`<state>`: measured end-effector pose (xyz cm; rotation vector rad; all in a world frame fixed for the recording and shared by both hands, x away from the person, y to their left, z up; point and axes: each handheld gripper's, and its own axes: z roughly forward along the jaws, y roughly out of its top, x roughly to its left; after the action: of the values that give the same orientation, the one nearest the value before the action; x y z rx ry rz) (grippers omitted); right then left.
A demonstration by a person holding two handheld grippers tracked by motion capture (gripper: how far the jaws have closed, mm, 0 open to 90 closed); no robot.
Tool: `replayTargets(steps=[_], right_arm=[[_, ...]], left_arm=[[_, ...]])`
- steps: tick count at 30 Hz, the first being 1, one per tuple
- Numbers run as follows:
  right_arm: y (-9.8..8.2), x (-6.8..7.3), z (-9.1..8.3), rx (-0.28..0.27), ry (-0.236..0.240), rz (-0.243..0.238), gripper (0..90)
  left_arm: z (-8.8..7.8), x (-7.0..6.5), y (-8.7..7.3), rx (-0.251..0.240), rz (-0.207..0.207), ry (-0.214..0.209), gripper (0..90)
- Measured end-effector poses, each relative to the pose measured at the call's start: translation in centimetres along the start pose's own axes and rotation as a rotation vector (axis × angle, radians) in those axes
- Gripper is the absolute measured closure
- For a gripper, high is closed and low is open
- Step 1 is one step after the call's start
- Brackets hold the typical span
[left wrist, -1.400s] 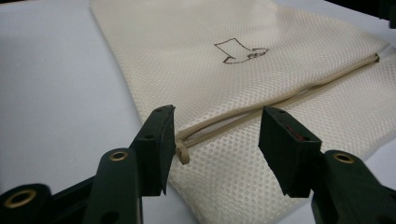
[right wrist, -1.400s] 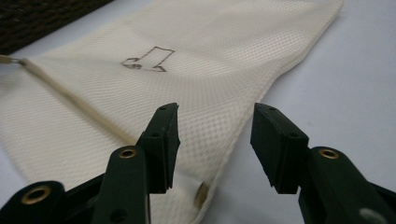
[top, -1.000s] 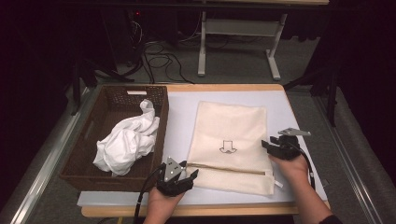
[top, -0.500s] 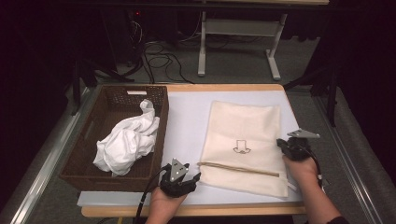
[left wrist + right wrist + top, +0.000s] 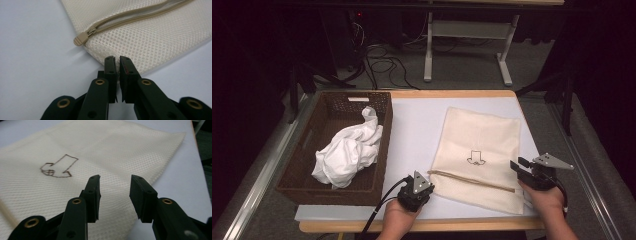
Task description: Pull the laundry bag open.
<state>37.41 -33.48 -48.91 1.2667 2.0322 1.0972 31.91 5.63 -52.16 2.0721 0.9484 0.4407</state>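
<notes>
Two grippers are working at one cream mesh laundry bag [image 5: 479, 160], which is lying flat on the pale table [image 5: 417, 130], right of centre, with its zipper [image 5: 472, 180] running along the near end. Soft, light and limp, the bag is likely to sag and slide rather than lift as a sheet; the stiffer zipper seam, the near corners or the tan zipper tab [image 5: 80, 39] look like the surest places to take hold. The left gripper [image 5: 117, 60] is sitting at the bag's near left corner, its jaws having just been closing and now pressed almost together on the mesh edge, apparently pinching the hem, with the tab just beyond and left of the tips. The right gripper [image 5: 115, 186] is hovering over the bag's near right side, jaws having just been opening, spread with nothing clamped between them. Farther left, a brown wicker basket [image 5: 307, 150] is holding a crumpled white cloth [image 5: 347, 152].
</notes>
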Motion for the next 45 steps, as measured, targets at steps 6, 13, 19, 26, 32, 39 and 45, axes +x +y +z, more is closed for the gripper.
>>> replayTargets(steps=[6,13,19,26,32,39,45], right_arm=[[0.0,1.8,-0.7,-0.015,0.054,-0.013,59.9],[0.1,4.0,-0.9,-0.019,0.084,-0.053,53.1],[0.3,5.9,-0.4,-0.009,0.099,-0.088,41.8],[0.5,7.8,-0.2,-0.024,0.148,-0.111,32.8],[0.8,9.3,-0.4,-0.056,0.185,-0.102,25.5],[0.9,9.8,-1.0,-0.088,0.230,-0.111,17.3],[0.9,9.4,-1.0,-0.073,0.231,-0.095,10.9]], left_arm=[[-0.7,2.6,-0.8,-0.020,-0.101,0.092,85.5],[-1.4,2.7,-0.8,-0.079,-0.110,0.076,70.8],[-2.1,2.5,-0.4,-0.152,-0.099,0.057,52.2],[-2.5,2.1,-0.3,-0.175,-0.060,0.082,42.4],[-2.7,2.1,-0.2,-0.185,-0.068,0.086,33.0],[-2.6,1.8,0.0,-0.162,-0.045,0.080,23.4],[-2.4,1.7,-0.1,-0.148,-0.037,0.078,15.0]])
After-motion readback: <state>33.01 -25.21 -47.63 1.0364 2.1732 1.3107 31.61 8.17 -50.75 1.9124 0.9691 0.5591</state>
